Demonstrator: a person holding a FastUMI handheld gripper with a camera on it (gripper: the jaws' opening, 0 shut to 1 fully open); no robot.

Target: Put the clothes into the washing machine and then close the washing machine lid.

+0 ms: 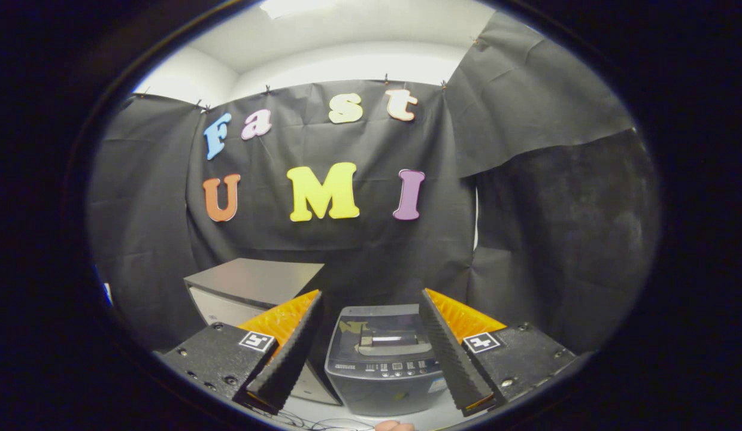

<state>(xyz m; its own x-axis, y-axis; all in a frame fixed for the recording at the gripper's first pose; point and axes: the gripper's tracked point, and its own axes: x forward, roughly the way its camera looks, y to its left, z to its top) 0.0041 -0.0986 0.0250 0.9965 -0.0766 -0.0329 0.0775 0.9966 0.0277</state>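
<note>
The tongs (371, 350) hang in the air with their two fingers spread wide and nothing between them, held back from the work as if to keep the whole machine framed in the gap. Through that gap, at twelve o'clock from the fingertips and a little beyond them, stands the small grey top-loading washing machine (382, 365) on the pale table (323, 413). Its dark lid (382, 335) lies flat and closed over the tub, the button panel facing the tongs. No clothes show anywhere around it; whether any lie under that lid cannot be told, so this fits either a load already shut in or one still to be fetched. At ten o'clock from the machine sits a grey box-like cabinet (251, 287), close beside it.
</note>
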